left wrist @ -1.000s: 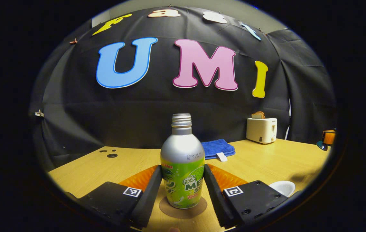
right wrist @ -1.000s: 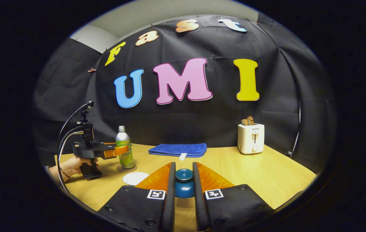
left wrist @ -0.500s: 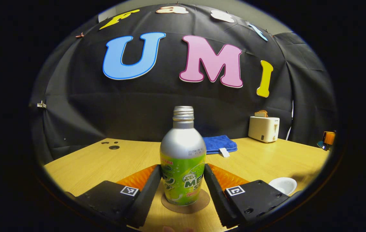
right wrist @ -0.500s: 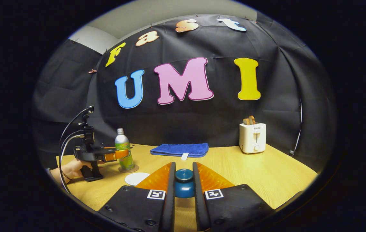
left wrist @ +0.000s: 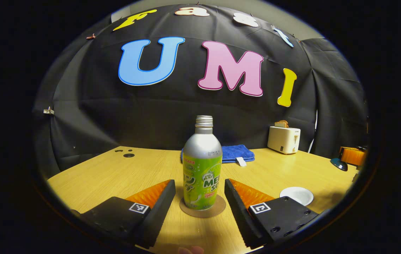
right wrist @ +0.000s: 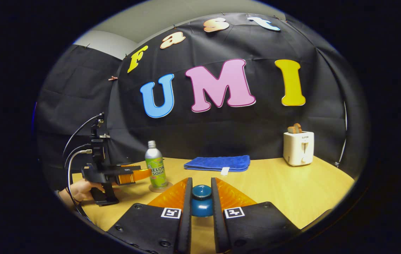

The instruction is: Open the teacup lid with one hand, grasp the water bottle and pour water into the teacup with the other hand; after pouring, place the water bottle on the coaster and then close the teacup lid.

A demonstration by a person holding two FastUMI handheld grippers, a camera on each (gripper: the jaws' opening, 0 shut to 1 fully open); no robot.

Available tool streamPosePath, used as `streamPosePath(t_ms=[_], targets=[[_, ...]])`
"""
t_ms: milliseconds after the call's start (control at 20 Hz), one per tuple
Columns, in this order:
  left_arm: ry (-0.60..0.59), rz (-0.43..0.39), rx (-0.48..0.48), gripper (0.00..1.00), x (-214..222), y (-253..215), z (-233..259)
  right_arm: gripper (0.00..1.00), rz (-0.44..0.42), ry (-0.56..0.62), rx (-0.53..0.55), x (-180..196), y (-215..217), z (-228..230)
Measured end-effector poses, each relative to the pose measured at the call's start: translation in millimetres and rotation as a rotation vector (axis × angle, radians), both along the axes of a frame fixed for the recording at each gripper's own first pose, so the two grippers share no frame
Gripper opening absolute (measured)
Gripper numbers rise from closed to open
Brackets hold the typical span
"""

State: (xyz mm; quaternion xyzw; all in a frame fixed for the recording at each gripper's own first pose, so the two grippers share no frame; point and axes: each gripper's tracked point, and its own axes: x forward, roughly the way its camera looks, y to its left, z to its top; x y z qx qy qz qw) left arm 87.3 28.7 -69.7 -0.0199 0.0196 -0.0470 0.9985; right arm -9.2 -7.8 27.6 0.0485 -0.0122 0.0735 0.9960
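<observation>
The silver and green water bottle [left wrist: 202, 165] stands upright on the round brown coaster [left wrist: 202, 210]. My left gripper [left wrist: 200, 183] is open, a finger on each side of the bottle with a small gap to it. In the right gripper view a hand holds the left gripper [right wrist: 140, 174] just left of the bottle [right wrist: 156, 165]. My right gripper [right wrist: 201, 190] is shut on the knob of the blue teacup lid [right wrist: 201, 201], held above the table. The white teacup [left wrist: 296, 195] sits uncovered to the right of the coaster.
A folded blue towel [right wrist: 218, 163] lies at the back of the wooden table [right wrist: 292, 190]. A white toaster [right wrist: 298, 148] with bread in it stands at the back right. Small dark holes [left wrist: 128, 155] mark the table's far left.
My left gripper has opened, let go of the bottle on the coaster and drawn back a little. The right gripper still holds the lid and has shifted slightly.
</observation>
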Motion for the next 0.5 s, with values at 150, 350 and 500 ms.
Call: streamPosePath(t_ms=[150, 350, 500], targets=[[-0.03, 0.017, 0.008, 0.89, -23.6, 5.1, 2.5, 0.3, 0.028, 0.034, -0.014, 17.1, 22.7, -11.1], [-0.061, 0.023, 0.0, 0.88, -43.8, 6.6, 9.0, 0.3, 0.045, 0.09, -0.041, 38.3, 45.1, -32.8], [-0.071, 0.03, -0.006, 0.89, -50.5, 11.4, 14.5, 0.3, 0.05, 0.127, -0.059, 48.5, 54.3, -46.9]])
